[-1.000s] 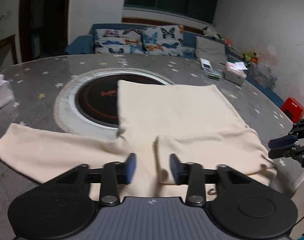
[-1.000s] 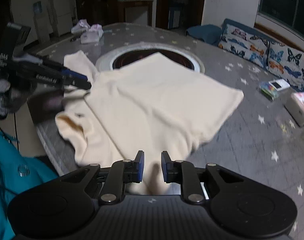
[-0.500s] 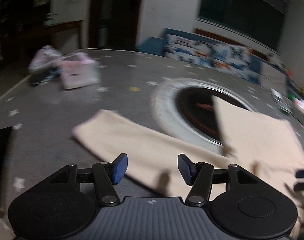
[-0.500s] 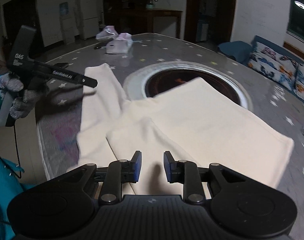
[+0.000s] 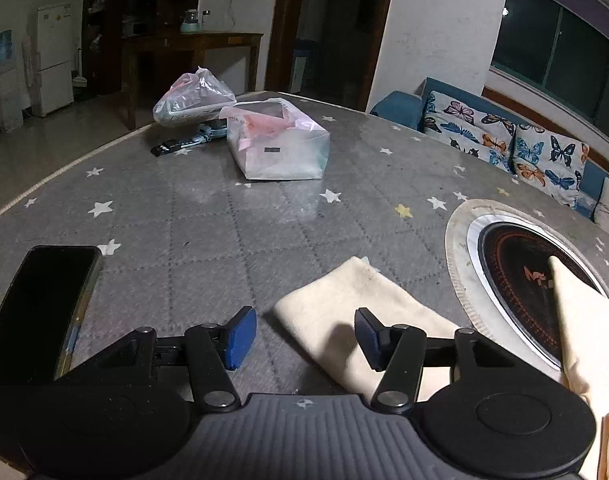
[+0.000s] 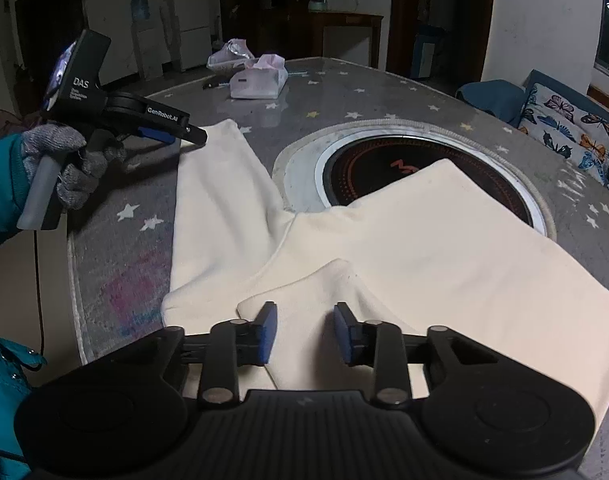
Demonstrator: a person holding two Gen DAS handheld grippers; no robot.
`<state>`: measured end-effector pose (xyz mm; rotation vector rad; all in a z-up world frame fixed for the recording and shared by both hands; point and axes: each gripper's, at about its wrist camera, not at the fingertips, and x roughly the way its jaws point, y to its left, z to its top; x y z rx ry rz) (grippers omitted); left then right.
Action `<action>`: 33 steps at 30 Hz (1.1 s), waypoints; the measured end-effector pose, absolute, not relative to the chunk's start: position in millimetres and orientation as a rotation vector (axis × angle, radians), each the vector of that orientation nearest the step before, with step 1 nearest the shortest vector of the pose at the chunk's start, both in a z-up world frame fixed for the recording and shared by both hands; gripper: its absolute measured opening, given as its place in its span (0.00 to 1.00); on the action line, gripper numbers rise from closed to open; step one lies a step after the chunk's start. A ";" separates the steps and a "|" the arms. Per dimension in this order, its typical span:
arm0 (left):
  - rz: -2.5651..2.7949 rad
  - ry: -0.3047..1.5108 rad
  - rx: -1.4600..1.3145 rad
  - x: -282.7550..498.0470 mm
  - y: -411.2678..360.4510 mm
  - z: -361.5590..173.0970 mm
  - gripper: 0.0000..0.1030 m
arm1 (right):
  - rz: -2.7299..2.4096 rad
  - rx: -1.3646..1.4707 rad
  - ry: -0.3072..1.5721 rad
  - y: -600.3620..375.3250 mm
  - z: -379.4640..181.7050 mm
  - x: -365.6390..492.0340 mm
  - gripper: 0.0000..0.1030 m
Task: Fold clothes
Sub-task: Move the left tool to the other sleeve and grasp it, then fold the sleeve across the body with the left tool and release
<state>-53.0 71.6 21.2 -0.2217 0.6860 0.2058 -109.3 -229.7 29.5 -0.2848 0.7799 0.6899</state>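
A cream long-sleeved garment (image 6: 424,240) lies flat on the grey star-patterned table (image 6: 384,92), partly over the round black hot plate (image 6: 384,168). Its right sleeve (image 6: 316,292) is folded in over the body. My right gripper (image 6: 304,332) hovers open just above that folded sleeve. The left sleeve (image 6: 216,208) stretches out to the left. Its cuff (image 5: 344,304) lies just ahead of my left gripper (image 5: 303,336), which stands wide open, with the right fingertip over the cloth. A gloved hand (image 6: 64,160) holds the left gripper (image 6: 192,136) by the cuff.
A dark phone (image 5: 40,304) lies at the near left table edge. A tissue pack (image 5: 278,144) and a plastic bag (image 5: 192,98) sit at the far side. A sofa with butterfly cushions (image 5: 504,144) stands behind the table. The hot plate (image 5: 532,280) is to the right.
My left gripper swung left from the garment's middle to the left sleeve's cuff and opened wider. The right gripper's fingers spread, and it shifted back over the folded right sleeve.
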 end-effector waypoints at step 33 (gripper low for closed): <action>-0.713 0.509 -0.096 -135.1 -171.1 111.2 0.06 | 0.310 0.103 0.635 -392.4 57.1 -182.3 0.31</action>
